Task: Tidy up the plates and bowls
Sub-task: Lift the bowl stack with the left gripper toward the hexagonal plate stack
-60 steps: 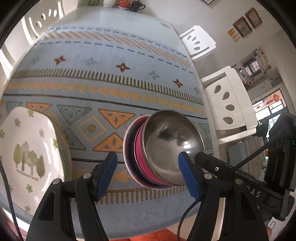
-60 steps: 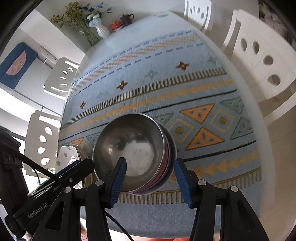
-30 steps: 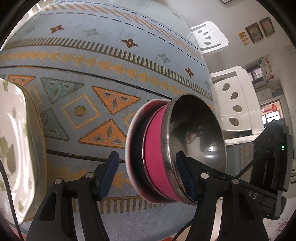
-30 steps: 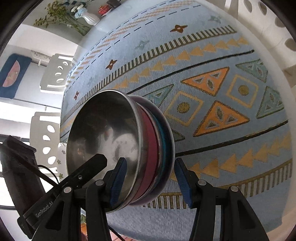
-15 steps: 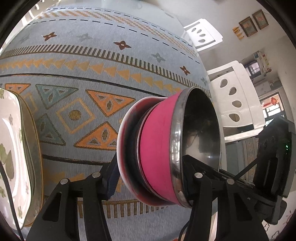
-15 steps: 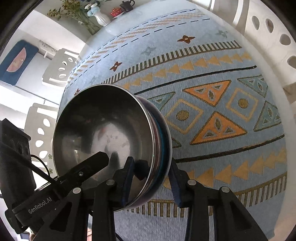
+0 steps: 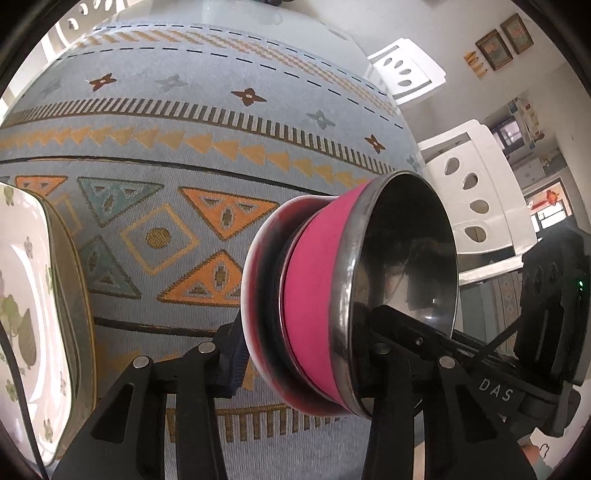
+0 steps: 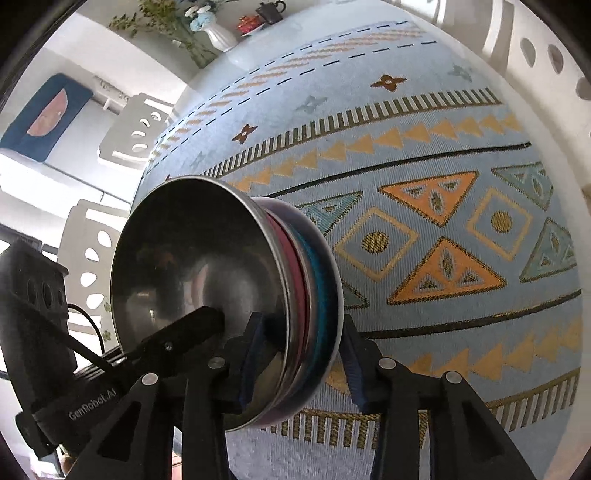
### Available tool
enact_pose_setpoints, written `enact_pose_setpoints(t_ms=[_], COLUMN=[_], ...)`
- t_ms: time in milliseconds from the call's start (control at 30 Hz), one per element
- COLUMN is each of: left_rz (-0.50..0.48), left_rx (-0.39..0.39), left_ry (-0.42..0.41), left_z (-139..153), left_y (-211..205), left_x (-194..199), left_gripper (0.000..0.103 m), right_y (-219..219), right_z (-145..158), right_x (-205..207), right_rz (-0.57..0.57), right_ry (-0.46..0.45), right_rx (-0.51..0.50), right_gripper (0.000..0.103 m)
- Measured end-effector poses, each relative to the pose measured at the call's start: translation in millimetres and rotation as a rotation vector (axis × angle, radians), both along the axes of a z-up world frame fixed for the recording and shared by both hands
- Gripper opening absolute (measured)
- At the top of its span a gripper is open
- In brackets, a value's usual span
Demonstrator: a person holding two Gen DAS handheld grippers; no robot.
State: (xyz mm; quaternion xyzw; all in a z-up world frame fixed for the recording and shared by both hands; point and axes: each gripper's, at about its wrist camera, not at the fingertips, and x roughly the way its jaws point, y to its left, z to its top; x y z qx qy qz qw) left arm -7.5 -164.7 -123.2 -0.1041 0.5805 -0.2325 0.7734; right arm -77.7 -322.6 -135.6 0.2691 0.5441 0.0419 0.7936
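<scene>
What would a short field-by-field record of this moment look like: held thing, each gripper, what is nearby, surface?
held thing: stack of bowls, steel one on top, pink one beneath, resting on a plate
left gripper: jaws closing across the stack's rim
right gripper: clamped on the opposite rim, one finger inside the steel bowl
nearby: white plate with a tree print, at the left
surface: patterned blue tablecloth
background: white chairs, vase of flowers

Open cloth ahead, plate to my left

Beyond my tongs the patterned tablecloth (image 7: 184, 155) lies bare; the floral plate (image 7: 26, 280) blocks the left, white chairs (image 7: 476, 206) crowd the right
</scene>
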Motion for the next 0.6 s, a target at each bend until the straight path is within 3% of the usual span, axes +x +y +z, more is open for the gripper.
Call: enact_pose_setpoints(t_ms=[333, 600], left_rz=[0.040, 0.122], left_rx=[-0.039, -0.062], left_ry=[-0.060, -0.160], left_z=[24, 65], left_y=[8, 36], left_x=[10, 14], left_gripper=[0.036, 0.036], right_y=[3, 19], right_z=[22, 63], right_x=[9, 31], right_rz=[0.035, 0.088], right_ry=[-0.071, -0.177], right_rx=[-0.037, -0.034], right_gripper=[0.037, 0.037])
